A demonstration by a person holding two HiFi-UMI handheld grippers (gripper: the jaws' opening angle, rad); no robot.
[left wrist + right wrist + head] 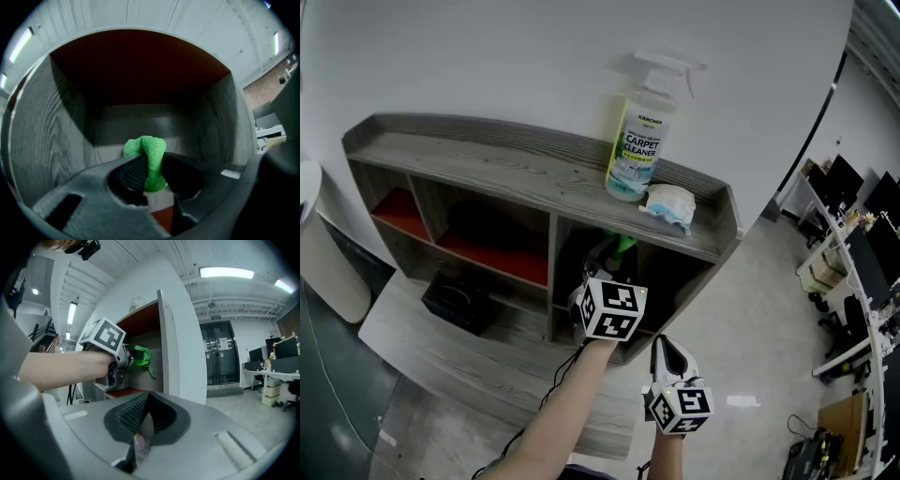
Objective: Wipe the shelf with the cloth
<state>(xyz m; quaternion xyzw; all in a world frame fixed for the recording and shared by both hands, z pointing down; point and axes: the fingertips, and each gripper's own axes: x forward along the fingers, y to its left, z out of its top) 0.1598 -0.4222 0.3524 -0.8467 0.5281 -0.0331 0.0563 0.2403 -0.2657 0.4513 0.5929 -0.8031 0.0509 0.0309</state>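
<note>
A grey wooden shelf unit point(534, 183) stands against the white wall. My left gripper point(614, 258) reaches into its right-hand compartment point(140, 126) and is shut on a green cloth point(149, 159). That cloth point(622, 247) shows as a green bit at the compartment's mouth, and the green cloth point(143, 357) hangs from the left gripper point(129, 358) in the right gripper view. My right gripper point(667, 361) hangs lower, outside the shelf, jaws closed together with nothing between them point(140, 420).
On the shelf top stand a carpet cleaner spray bottle point(642, 141) and a crumpled white wipe point(670, 204). A black box point(457, 300) sits on the lower ledge at left. Red-floored compartments point(492, 248) lie left. Desks and chairs point(853, 272) fill the room's right side.
</note>
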